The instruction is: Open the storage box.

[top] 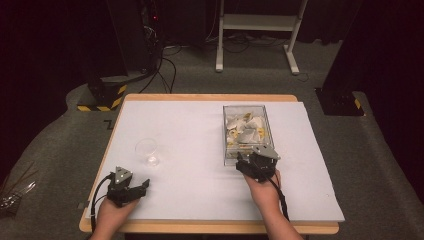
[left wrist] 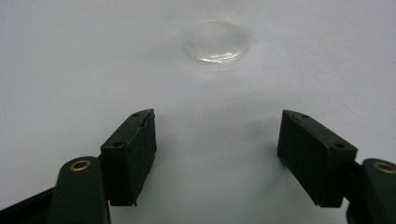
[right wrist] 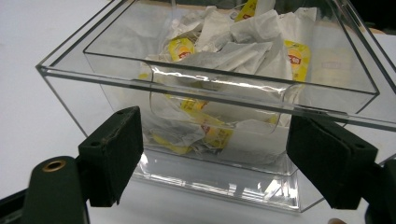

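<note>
While both hands rest near the surface's front edge, the left gripper has its jaws wide apart and empty, the clear cup just beyond. The right gripper, jaws equally spread, holding nothing, faces the clear box of tea bags toward the right edge.

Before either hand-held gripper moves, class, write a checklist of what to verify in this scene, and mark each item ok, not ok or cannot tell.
1. Left hand-held gripper open, nothing between its jaws: ok.
2. Right hand-held gripper open, nothing held: ok.
3. Clear cup upright on the white mat, ahead of the left hand-held gripper: ok.
4. Clear box holds tea bags: ok.
5. Box top uncovered: cannot tell; a clear inner panel shows.
6. Cup empty: ok, as far as visible.
</note>
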A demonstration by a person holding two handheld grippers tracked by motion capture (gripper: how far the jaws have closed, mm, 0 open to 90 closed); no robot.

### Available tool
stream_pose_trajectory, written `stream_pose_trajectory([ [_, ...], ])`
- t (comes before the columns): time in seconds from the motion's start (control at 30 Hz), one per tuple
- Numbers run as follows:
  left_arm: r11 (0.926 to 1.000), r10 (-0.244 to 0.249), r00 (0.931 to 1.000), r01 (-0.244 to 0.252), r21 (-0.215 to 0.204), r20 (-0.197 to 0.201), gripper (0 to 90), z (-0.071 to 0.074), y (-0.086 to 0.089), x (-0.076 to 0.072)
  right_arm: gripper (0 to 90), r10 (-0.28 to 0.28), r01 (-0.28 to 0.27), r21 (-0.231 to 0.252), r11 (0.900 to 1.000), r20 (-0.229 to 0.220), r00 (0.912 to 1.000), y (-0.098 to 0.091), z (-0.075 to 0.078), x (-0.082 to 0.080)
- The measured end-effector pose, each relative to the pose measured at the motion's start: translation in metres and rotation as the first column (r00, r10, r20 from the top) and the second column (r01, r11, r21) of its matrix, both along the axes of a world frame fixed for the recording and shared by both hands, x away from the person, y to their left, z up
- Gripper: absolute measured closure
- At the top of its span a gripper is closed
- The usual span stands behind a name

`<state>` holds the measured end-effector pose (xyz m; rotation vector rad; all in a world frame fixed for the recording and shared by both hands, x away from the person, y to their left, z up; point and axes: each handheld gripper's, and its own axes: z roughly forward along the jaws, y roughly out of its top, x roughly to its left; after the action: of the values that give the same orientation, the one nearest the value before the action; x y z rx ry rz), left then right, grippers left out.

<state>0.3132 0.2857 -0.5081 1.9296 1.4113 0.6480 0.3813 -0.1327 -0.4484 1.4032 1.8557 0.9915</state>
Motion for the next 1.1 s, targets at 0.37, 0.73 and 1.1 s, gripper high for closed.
stream_pose_trajectory([
  [0.37, 1.0000, -0.001, 1.0000, 0.001, 0.000, 0.000, 28.3, 0.000, 0.000, 0.000, 22.5, -0.034, 0.034, -0.011, 0.9994, -0.001, 0.9994, 0.005, -0.001, 0.005],
  [0.73, 1.0000, -0.002, 1.0000, 0.002, 0.000, 0.000, 28.3, 0.000, 0.000, 0.000, 27.1, -0.056, 0.056, -0.015, 0.9983, 0.005, 0.9984, 0.011, -0.001, 0.005],
  [1.1, 1.0000, -0.002, 1.0000, 0.002, -0.001, 0.000, 28.3, 0.000, 0.000, 0.000, 31.8, -0.081, 0.082, -0.036, 0.9960, 0.019, 0.9965, 0.015, -0.002, 0.003],
])
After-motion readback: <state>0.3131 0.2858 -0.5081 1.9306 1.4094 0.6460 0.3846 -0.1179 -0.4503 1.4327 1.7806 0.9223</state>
